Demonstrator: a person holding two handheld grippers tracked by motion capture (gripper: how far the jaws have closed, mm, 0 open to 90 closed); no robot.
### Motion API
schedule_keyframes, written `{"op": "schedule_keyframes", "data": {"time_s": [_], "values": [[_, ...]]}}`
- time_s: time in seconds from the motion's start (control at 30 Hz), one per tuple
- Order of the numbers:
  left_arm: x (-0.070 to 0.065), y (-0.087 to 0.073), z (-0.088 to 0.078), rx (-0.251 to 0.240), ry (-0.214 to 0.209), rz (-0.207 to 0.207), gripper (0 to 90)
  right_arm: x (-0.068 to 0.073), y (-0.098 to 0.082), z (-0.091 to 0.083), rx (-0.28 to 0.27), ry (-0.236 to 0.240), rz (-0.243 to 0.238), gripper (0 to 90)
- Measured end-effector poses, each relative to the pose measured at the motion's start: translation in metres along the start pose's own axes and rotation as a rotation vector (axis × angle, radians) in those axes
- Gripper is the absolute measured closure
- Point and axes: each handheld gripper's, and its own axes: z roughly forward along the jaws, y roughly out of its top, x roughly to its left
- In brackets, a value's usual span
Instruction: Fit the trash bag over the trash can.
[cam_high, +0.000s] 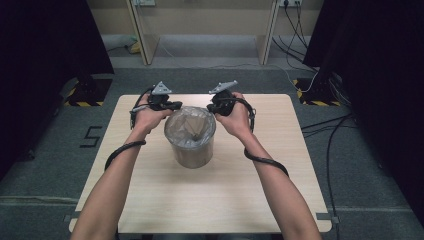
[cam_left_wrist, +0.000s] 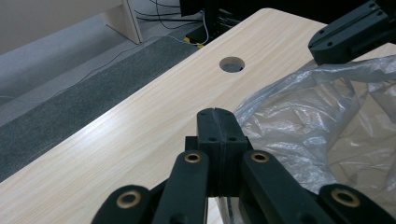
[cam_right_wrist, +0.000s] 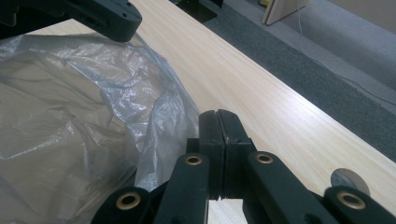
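Observation:
A round grey bin (cam_high: 192, 152) lined with a clear plastic bag (cam_high: 190, 125) stands mid-table. My left gripper (cam_high: 175, 106) sits at the bin's far-left rim and my right gripper (cam_high: 213, 107) at its far-right rim, pointing toward each other. In the left gripper view the jaws (cam_left_wrist: 217, 116) are pressed together, with the crinkled bag (cam_left_wrist: 303, 121) right beside and under them. In the right gripper view the jaws (cam_right_wrist: 217, 116) are shut too, the bag (cam_right_wrist: 93, 116) bulging against their left side. Whether film is pinched between the pads I cannot tell.
The light wooden table (cam_high: 210, 200) has a round cable hole (cam_left_wrist: 232, 64) beyond the bin. Grey carpet lies past the far edge, with desk legs and cables behind. Black curtains flank both sides. Cables trail from both forearms.

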Motion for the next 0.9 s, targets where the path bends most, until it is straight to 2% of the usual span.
{"op": "schedule_keyframes", "data": {"time_s": [0.4, 0.77, 0.9], "values": [[0.0037, 0.0011, 0.0024, 0.025, -0.004, -0.019, 89.9, -0.001, -0.002, 0.0035, 0.004, 0.005, 0.002, 89.6], [0.0042, 0.0004, 0.0057, 0.035, 0.015, -0.014, 90.0, -0.0032, -0.0035, 0.007, -0.006, -0.002, 0.022, 89.3], [0.0051, -0.0031, 0.0083, 0.06, 0.013, -0.008, 90.0, -0.0038, -0.0054, 0.0086, 0.01, -0.011, 0.018, 89.6]]}}
